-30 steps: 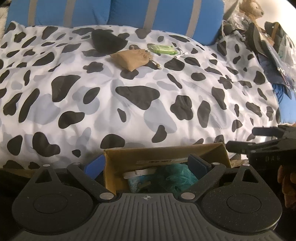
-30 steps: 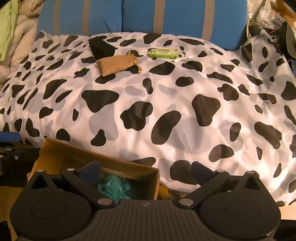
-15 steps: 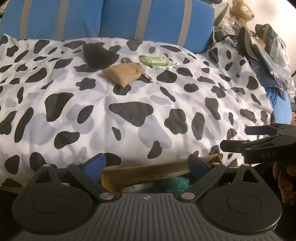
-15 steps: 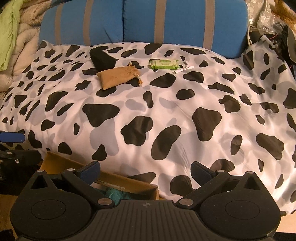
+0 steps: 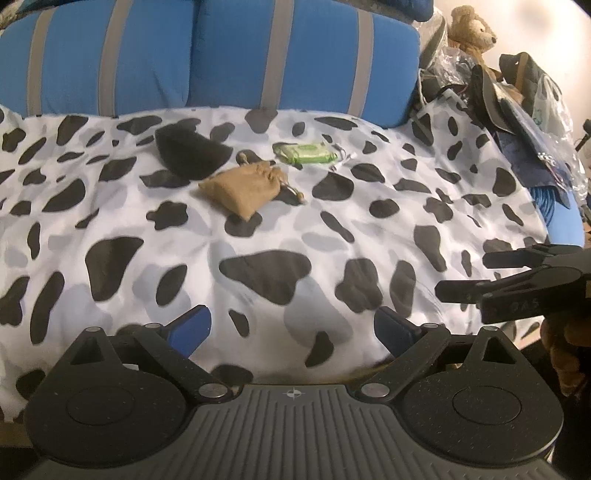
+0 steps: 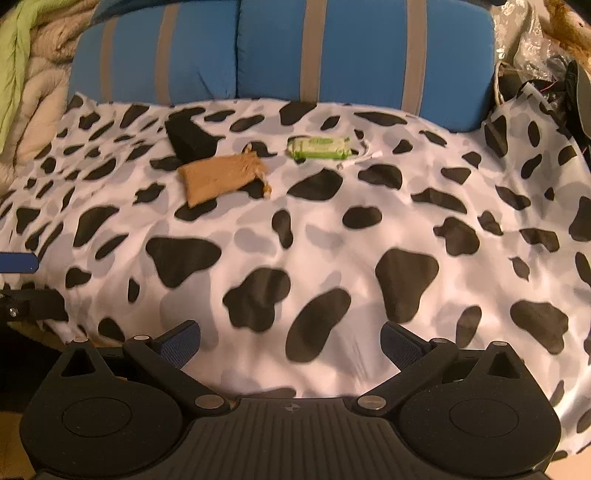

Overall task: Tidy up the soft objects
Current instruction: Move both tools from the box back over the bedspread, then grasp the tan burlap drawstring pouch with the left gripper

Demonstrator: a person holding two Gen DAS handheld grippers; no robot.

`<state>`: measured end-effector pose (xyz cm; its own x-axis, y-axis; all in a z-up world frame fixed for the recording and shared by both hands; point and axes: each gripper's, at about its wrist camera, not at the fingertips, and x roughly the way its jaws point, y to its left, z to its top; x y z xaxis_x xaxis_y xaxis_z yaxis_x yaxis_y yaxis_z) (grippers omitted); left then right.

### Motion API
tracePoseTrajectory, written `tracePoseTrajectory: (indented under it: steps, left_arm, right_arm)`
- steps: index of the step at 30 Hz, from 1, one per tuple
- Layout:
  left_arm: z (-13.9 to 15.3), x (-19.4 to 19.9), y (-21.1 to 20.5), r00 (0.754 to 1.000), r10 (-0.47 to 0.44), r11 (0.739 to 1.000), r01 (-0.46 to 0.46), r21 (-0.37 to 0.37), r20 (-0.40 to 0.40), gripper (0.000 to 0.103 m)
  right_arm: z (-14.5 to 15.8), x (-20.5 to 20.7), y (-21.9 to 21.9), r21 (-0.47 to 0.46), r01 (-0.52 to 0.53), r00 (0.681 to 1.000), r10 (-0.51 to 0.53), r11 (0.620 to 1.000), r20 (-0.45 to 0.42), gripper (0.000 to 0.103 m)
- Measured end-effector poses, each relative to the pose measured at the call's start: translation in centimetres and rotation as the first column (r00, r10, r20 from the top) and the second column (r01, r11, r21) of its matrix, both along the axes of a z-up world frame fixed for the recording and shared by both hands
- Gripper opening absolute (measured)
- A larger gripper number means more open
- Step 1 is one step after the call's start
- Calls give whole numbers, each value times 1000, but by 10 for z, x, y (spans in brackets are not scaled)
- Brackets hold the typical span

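Observation:
A tan drawstring pouch (image 5: 242, 188) (image 6: 221, 177) lies on the cow-print bedcover (image 5: 258, 240) (image 6: 332, 229), far from both grippers. Behind it rests a black soft item (image 5: 190, 155) (image 6: 190, 138), and to its right a green pack of wipes (image 5: 304, 153) (image 6: 319, 147). My left gripper (image 5: 291, 332) is open over the cover's near part, nothing between its fingers. My right gripper (image 6: 290, 341) is open too and holds nothing. In the left wrist view the right gripper's black fingers (image 5: 517, 273) show at the right edge, with a hand below them.
Blue cushions with grey stripes (image 5: 207, 62) (image 6: 288, 51) line the back of the bed. A teddy bear (image 5: 471, 27) and piled bags and clothes (image 5: 517, 99) crowd the right corner. Beige and green bedding (image 6: 26, 74) lies at the far left.
Both grippers have risen and moved forward over the bed. The cardboard box with the teal cloth, seen below them earlier, has dropped out of both views.

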<state>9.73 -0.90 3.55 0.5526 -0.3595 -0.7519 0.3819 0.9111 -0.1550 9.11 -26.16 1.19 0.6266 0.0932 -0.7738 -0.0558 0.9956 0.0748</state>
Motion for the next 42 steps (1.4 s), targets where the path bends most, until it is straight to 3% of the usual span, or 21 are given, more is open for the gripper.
tracePoseTrajectory:
  steps: [14,24,32,38,42]
  left_arm:
    - [-6,41,-4,991,-46,992,31,118,123,96]
    - [-23,71,-24,977,-138,966,97,240,160,96]
    - [-33,94,-37,968,-177,956,127,264,177,96]
    - [-42,110,-56,945,-235,927,147,346,229,96]
    - [-56,117,-80,911,-304,868,145,476,277,96]
  right_arm:
    - [1,31,-9,-19,8,999,-7,1000,45,103]
    - [-2,57,-17,-31,8,999,-6,999,42,103]
    - [-5,78,-24,-37,6,999,-5,999,32,103]
    - [-5,92,-31,-21,12,1000,-11,1000,28,103]
    - [-7,100,-35,-12,11,1000,-11,1000,12,103]
